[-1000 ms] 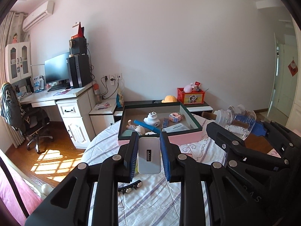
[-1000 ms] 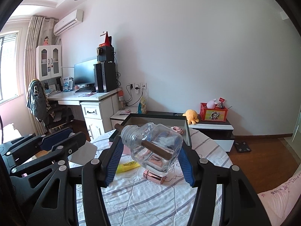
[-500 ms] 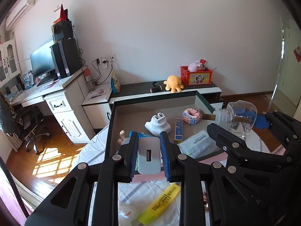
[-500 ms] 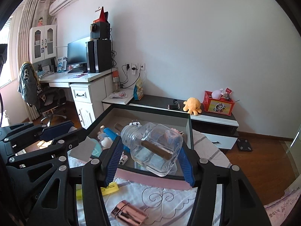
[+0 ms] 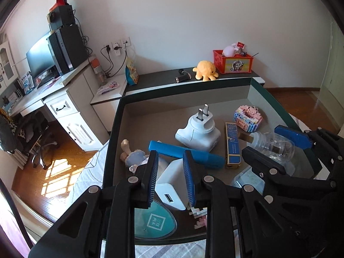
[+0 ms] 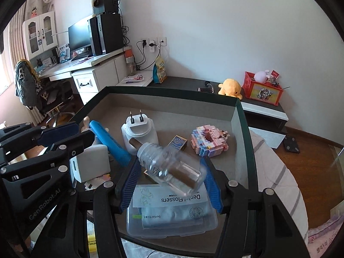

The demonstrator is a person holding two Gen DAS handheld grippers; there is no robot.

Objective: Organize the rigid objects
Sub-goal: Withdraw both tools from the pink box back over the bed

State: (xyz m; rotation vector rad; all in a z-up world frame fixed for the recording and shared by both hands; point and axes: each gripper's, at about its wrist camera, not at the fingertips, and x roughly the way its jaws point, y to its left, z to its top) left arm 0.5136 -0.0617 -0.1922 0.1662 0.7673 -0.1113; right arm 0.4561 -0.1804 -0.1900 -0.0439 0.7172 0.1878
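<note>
The white charger (image 5: pixel 171 185) sits tilted between the pads of the left gripper (image 5: pixel 171 180), low over the near left part of the box (image 5: pixel 185 90). The jaws stand nearly pressed together on it, though the tilt leaves some doubt how firmly the pads bite. The clear bottle (image 6: pixel 172 169) with a brown stick inside lies crosswise between the pads of the right gripper (image 6: pixel 171 180), above the flosser case (image 6: pixel 172 212); the jaws have just been opening, with the bottle between them, and it looks loose rather than pinched

The box is already crowded: a blue tube (image 5: pixel 187 154), a white plug (image 5: pixel 198 133), a doll (image 5: pixel 133 157), a slim blue-and-gold box (image 5: pixel 232 146) and a pink brick model (image 5: pixel 248 115). A bottle let go from here would likely land on the smooth case lid and roll, perhaps knocking the brick model or the slim box. The charger, if dropped at this slant, could tip onto the tube or the teal disc (image 5: pixel 154 221) and end up propped rather than flat. The two grippers are close together, so a sideways move by either risks a knock
</note>
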